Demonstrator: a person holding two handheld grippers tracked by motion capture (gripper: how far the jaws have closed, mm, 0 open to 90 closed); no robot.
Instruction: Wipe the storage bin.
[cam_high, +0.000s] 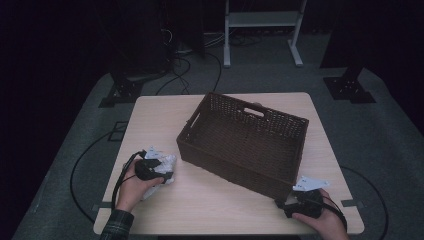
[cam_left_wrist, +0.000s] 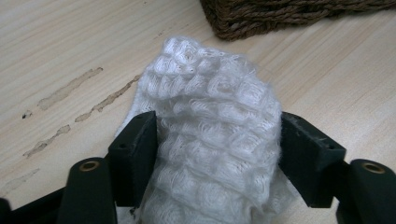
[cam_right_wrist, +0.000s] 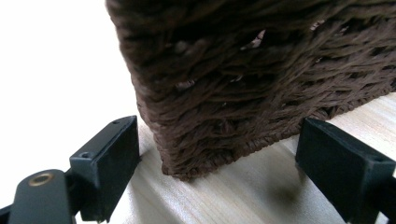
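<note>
The white waffle-weave cloth is lying bunched on the table just left of the wicker basket; the left gripper is pinching it, pads pressing both sides; soft and light (likely sagging once lifted), it is best taken by the thick middle fold; the right gripper is standing open at the basket's corner.

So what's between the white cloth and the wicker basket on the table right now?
Only bare tabletop separates the white cloth from the basket, as the left gripper view shows.
</note>
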